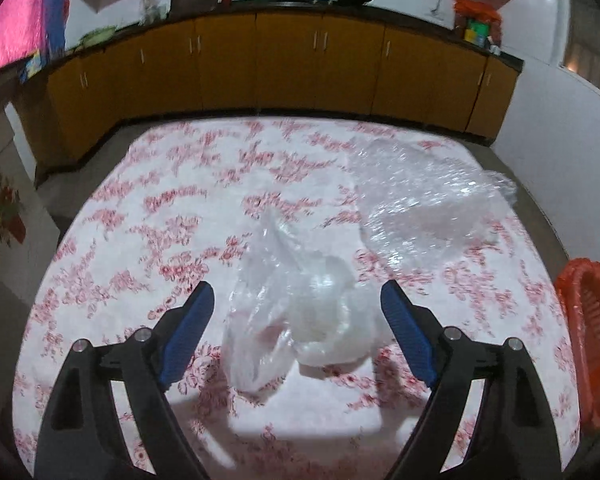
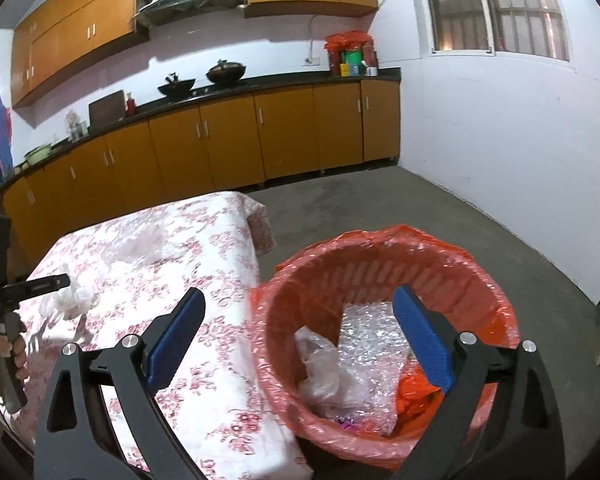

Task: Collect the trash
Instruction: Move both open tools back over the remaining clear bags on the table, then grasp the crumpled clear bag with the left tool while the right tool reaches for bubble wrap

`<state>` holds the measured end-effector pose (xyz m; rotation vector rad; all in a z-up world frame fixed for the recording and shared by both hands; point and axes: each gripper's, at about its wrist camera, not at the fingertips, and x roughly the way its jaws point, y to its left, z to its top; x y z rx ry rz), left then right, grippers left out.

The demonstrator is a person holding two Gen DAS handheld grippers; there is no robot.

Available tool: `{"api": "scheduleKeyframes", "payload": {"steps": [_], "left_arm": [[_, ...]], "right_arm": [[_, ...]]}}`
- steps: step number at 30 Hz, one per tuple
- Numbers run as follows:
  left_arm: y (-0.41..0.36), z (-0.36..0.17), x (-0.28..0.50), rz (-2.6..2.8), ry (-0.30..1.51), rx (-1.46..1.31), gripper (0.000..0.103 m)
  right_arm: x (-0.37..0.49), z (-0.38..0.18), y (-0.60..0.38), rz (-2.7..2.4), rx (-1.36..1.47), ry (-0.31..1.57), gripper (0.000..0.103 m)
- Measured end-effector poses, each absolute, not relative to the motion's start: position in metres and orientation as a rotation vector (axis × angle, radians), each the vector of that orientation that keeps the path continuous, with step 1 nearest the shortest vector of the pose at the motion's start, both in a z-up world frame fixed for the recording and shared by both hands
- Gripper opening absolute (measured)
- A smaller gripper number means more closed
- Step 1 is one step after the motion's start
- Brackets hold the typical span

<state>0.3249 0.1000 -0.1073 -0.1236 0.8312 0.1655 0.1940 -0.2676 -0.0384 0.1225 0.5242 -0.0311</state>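
Note:
A crumpled clear plastic bag (image 1: 300,312) lies on the flowered tablecloth (image 1: 140,240), between the open fingers of my left gripper (image 1: 298,300), which is empty. A sheet of bubble wrap (image 1: 424,196) lies farther back on the right. In the right wrist view my right gripper (image 2: 298,312) is open and empty above the red bin's (image 2: 380,256) near rim. The bin has a red liner and holds bubble wrap (image 2: 368,344) and a clear plastic bag (image 2: 320,368). The left gripper (image 2: 40,284) and the crumpled bag (image 2: 72,298) show at the left.
The red bin (image 1: 588,340) stands off the table's right edge. Orange kitchen cabinets (image 2: 220,140) with woks on the counter run along the back wall. Grey concrete floor (image 2: 380,200) lies beyond the table. A white wall (image 2: 500,160) stands at the right.

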Motion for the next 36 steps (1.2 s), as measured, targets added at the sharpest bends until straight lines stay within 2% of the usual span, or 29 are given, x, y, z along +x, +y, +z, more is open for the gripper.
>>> {"api": "scheduleKeyframes", "payload": {"steps": [6, 12, 14, 17, 26, 36], "left_arm": [[0.110, -0.126, 0.336, 0.154, 0.893, -0.178, 0.076], [0.110, -0.136, 0.340, 0.122, 0.914, -0.190, 0.056], [0.110, -0.136, 0.340, 0.118, 0.912, -0.185, 0.046], [0.112, -0.135, 0.338, 0.112, 0.908, -0.187, 0.040], [0.156, -0.120, 0.313, 0.179, 0.873, -0.221, 0.040], [0.212, -0.105, 0.286, 0.262, 0.829, -0.269, 0.040]], "right_arm": [[0.200, -0.043, -0.251, -0.005, 0.090, 0.556, 0.094], [0.204, -0.043, -0.238, 0.015, 0.078, 0.567, 0.094], [0.207, -0.042, -0.232, 0.027, 0.073, 0.566, 0.094], [0.212, -0.037, -0.222, 0.054, 0.065, 0.560, 0.094], [0.252, -0.020, -0.166, 0.189, 0.057, 0.558, 0.094], [0.325, -0.032, -0.098, 0.244, 0.031, 0.580, 0.091]]}}
